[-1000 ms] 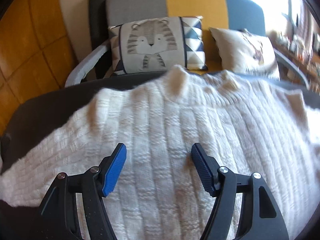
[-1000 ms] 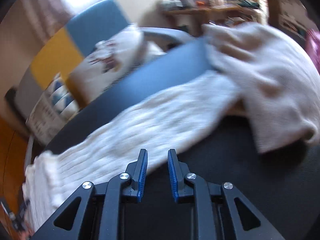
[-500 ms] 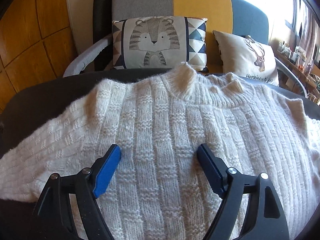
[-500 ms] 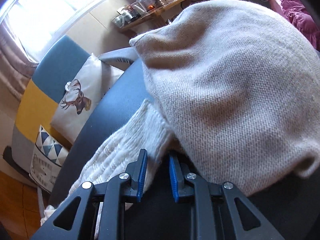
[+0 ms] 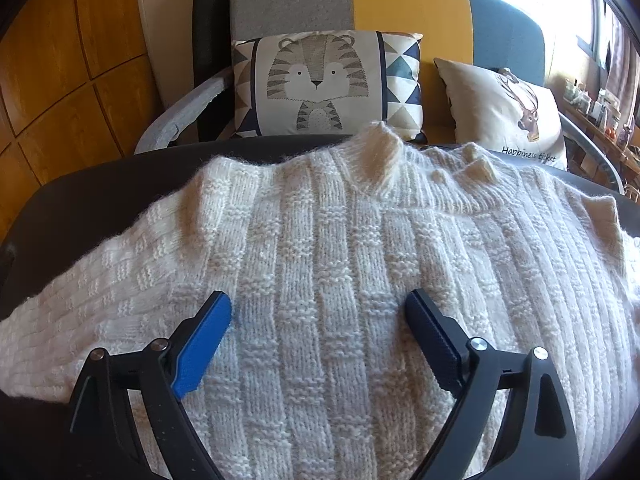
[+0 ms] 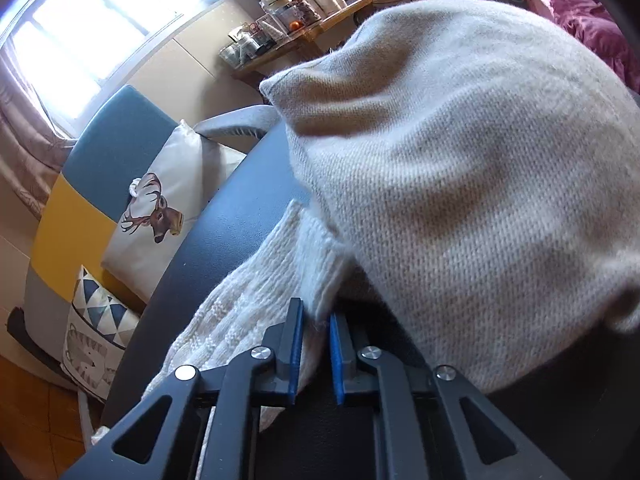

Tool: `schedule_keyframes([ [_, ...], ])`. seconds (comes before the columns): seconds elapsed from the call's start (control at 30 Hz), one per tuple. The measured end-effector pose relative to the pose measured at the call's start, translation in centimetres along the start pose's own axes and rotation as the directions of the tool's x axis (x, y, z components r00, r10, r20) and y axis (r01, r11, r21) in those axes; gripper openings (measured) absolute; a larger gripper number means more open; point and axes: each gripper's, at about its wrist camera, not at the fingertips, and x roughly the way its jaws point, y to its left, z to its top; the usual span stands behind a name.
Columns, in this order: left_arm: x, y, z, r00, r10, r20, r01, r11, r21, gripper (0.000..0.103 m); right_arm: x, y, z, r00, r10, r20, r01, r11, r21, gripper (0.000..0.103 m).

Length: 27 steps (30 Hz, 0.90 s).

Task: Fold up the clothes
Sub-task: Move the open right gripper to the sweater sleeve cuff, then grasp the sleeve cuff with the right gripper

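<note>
A white knitted sweater (image 5: 340, 280) lay spread flat on a dark round table (image 5: 100, 200), with its neck pointing toward the sofa (image 5: 408, 4). The left gripper (image 5: 319, 312) hung just above the middle of the sweater. Its jaws were spread wide and were opening more, and nothing was pinched between them. Its blue pads (image 5: 204, 344) were above the wool. On the sofa behind the table sat a tiger pillow (image 5: 320, 84) and a deer pillow (image 5: 504, 116). Over at the other side, the right gripper (image 6: 316, 324) was down at the end of one sleeve (image 6: 256, 304) of the white sweater. Its jaws were closing, and the cuff of that sleeve was between the pads, which already seemed to press on the wool from both sides. A second sweater (image 6: 460, 180), beige and finer knit, lay in a big heap on the table right beside the sleeve and partly over it. Far back, a wooden shelf (image 6: 304, 36) held many small things, too small to tell. A purple blanket (image 6: 580, 12) showed in the far corner.
</note>
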Motion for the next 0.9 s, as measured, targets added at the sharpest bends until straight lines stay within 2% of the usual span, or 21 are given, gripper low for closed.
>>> schedule_keyframes([
  [0.07, 0.0, 0.0, 0.0, 1.000, -0.001, -0.001, 0.001, 1.000, -0.002, 0.092, -0.2, 0.1, -0.3, 1.000, 0.013, -0.005, -0.012, 1.000, 0.022, 0.011],
  [0.43, -0.1, 0.2, 0.0, 1.000, -0.007, -0.005, 0.007, 1.000, -0.007, 0.092, -2.4, 2.5, -0.8, 1.000, 0.030, 0.006, -0.030, 0.999, -0.016, 0.008],
  [0.9, -0.1, 0.2, 0.0, 1.000, -0.008, -0.007, 0.008, 1.000, -0.009, 0.092, -5.5, 6.9, -1.3, 0.994, 0.110, -0.004, -0.110, 0.991, -0.071, 0.007],
])
